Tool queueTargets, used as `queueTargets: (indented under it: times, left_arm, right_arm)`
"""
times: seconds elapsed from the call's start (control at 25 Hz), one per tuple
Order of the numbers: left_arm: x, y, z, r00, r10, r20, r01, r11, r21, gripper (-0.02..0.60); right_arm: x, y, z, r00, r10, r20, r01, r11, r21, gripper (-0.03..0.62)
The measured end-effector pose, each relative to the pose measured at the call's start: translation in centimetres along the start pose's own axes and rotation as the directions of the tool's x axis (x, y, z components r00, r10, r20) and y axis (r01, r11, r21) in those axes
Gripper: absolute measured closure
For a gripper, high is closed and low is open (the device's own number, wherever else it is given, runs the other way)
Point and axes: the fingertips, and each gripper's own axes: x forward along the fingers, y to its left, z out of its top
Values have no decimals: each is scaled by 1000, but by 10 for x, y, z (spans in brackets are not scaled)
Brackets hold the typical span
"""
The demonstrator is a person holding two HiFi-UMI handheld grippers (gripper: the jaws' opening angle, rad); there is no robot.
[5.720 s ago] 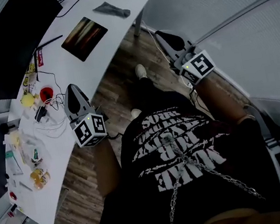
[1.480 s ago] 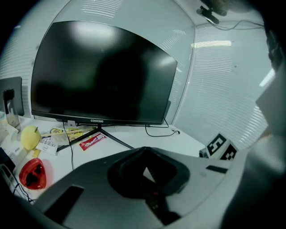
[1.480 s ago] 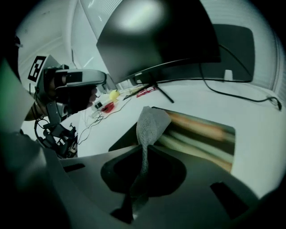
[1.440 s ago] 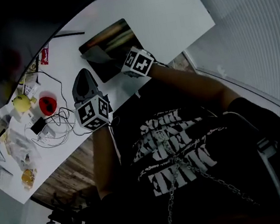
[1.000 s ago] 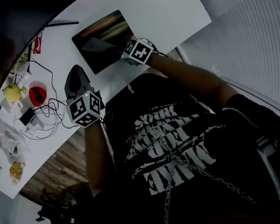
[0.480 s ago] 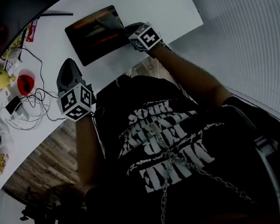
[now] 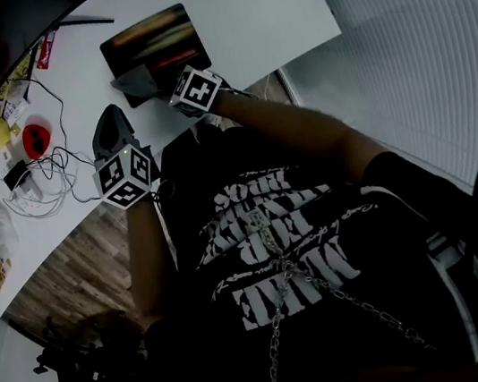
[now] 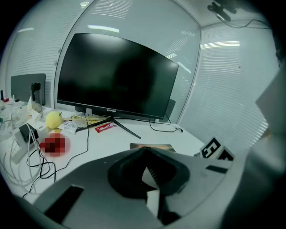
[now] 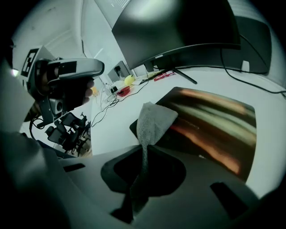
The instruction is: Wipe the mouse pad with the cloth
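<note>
Your right gripper (image 9: 145,151) was clenched on the cloth (image 9: 154,120). A thin twisted strip of the grey fabric ran back between the dark jaws. Ahead of them the cloth fanned out into a soft, flat flap with a fine, nubbly weave. That flap lay on the mouse pad (image 9: 210,118), at the corner nearest you on the left. The pad was a thin, flat rectangle with rounded corners. Its face was smooth and dark, streaked with orange and pale bands. It lay flat on the smooth white desk (image 7: 262,0), in front of the monitor's (image 8: 116,80) slim, splayed stand.

In the head view the right gripper (image 7: 155,85) angled down at the pad's (image 7: 149,35) near left corner. The cloth (image 7: 136,83) showed there as a small grey wedge.

Your left gripper (image 7: 111,125) was held near the desk's near edge, apart from the pad and to its left. Its jaws were closed tip to tip with nothing between them. The left gripper (image 8: 144,152) pointed across the desk toward the broad, glossy black screen. Thin cables (image 7: 48,186) looped over the desk on its left, beside a rounded yellow object (image 8: 53,119).
</note>
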Motion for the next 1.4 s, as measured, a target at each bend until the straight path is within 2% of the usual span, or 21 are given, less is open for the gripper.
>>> queueTargets:
  times: [0.24, 0.48, 0.56, 0.72, 0.88, 1.08, 1.16, 1.24, 1.32, 1.4]
  left_arm:
    - [1, -13, -4, 1000, -15, -6, 15, 1000, 5, 575]
    - [9, -33, 2, 999, -42, 2, 42, 999, 27, 575]
    - [9, -40, 2, 999, -46, 1, 46, 998, 34, 575]
    - [10, -50, 7, 999, -54, 8, 53, 997, 52, 575]
    - [9, -53, 5, 999, -44, 4, 44, 998, 53, 575]
    - [3, -55, 11, 1000, -30, 10, 29, 998, 60, 575]
    - [1, -56, 16, 1000, -21, 19, 20, 998, 52, 575]
    - [-2, -57, 21, 999, -13, 35, 12, 999, 42, 575]
    - [-4, -60, 30, 998, -11, 64, 9, 999, 36, 575]
    - [-10, -63, 42, 995, -14, 101, 10, 999, 37, 575]
  right_arm:
    - [-39, -40, -33, 997, -75, 20, 72, 990, 118, 576]
    - [-94, -98, -83, 979, -201, 30, 182, 930, 319, 575]
    - [-112, -119, -98, 966, -255, 32, 228, 907, 353, 574]
    - [-153, -161, -108, 922, -382, 71, 330, 866, 377, 575]
    - [-172, -190, -126, 893, -448, 51, 396, 833, 386, 574]
    - [-172, -192, -130, 877, -478, 50, 433, 832, 347, 572]
    - [-172, -188, -126, 886, -460, 67, 412, 843, 345, 570]
    - [-176, -179, -118, 900, -421, 115, 360, 865, 349, 443]
    - [-195, -169, -100, 889, -410, 204, 328, 881, 341, 408]
    - [-219, -154, -81, 863, -410, 294, 320, 895, 310, 398]
